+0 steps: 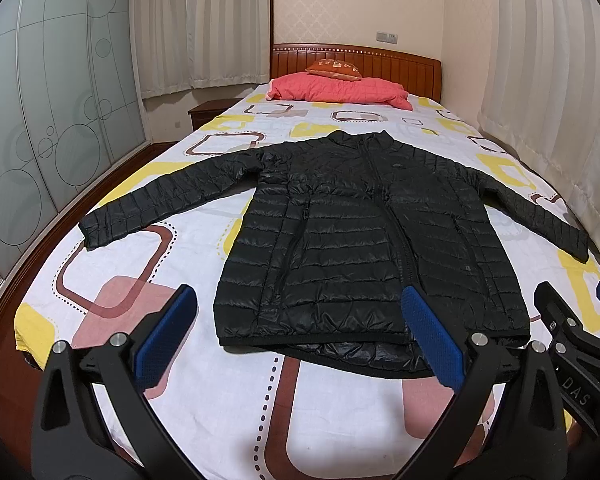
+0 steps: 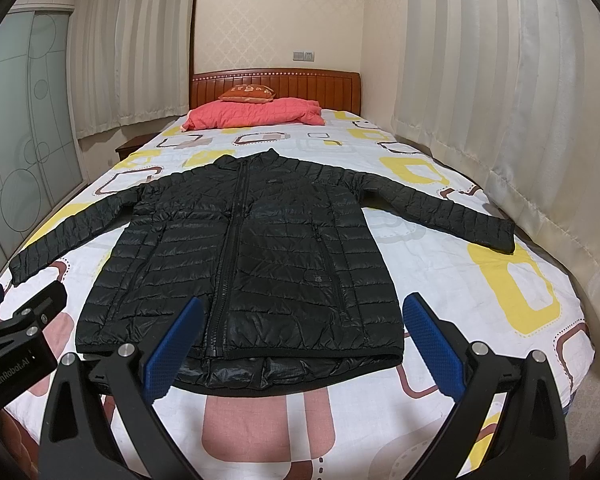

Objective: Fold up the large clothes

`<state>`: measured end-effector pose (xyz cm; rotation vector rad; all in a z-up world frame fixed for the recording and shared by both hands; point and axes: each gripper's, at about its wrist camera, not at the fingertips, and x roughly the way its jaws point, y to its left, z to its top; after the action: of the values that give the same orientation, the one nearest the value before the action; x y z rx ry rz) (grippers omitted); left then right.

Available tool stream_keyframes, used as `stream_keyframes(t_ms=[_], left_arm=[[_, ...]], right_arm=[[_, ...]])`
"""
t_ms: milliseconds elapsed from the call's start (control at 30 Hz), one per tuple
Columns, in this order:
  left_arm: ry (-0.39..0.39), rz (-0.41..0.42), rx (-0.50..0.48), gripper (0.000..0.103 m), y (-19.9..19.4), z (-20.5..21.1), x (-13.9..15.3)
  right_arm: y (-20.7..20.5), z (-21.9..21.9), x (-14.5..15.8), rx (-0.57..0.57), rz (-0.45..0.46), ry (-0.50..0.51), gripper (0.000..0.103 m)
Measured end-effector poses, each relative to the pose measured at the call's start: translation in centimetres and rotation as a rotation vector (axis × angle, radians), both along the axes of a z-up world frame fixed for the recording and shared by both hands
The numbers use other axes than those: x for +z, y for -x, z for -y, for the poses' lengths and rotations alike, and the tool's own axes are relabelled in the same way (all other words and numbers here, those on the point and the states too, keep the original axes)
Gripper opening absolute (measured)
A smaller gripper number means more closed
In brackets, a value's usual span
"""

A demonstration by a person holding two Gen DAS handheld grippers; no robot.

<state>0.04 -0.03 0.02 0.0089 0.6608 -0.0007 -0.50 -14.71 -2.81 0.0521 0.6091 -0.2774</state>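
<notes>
With the black jacket flat on the bed ahead of both tools, collar away from me, hem nearest, my left gripper and right gripper both gape wide, empty; each sleeve lies outboard of its own gripper.

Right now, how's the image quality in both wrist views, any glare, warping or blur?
Left wrist view: strong fisheye bends the bed edge, corners vignetted black, soft sheen on the black puffer jacket. Right wrist view: same barrel warp curving the curtains, jacket sharp, even indoor light, faint shadows.
</notes>
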Motion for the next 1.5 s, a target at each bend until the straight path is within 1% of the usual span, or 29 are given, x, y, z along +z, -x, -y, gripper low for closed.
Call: stream_keyframes(t_ms=[767, 800, 1000, 1267, 1367, 1500], left_arm=[[-0.001, -0.002, 0.0, 0.101, 0.0, 0.0, 0.0], [-0.001, -0.002, 0.0, 0.101, 0.3, 0.1, -0.7], [-0.002, -0.003, -0.001, 0.101, 0.3, 0.1, -0.7], [-0.002, -0.008, 0.0, 0.101, 0.5, 0.1, -1.4], [0.003, -0.023, 0.002, 0.101, 0.1, -0.1, -2.2], [0.011, -0.052, 0.003, 0.101, -1.3, 0.1, -3.1]], right_arm=[[-0.1, -0.2, 0.0, 0.001, -0.001, 0.0, 0.099], [-0.1, -0.2, 0.0, 0.001, -0.001, 0.0, 0.099], [-0.1, -0.2, -0.1, 0.001, -0.001, 0.0, 0.099], [-0.4, 0.0, -0.3, 0.001, -0.001, -0.002, 0.099], [-0.7, -0.5, -0.8, 0.002, -0.01, -0.011, 0.099], [-1.7, -0.6, -1.6, 0.001, -0.028, -0.027, 0.099]])
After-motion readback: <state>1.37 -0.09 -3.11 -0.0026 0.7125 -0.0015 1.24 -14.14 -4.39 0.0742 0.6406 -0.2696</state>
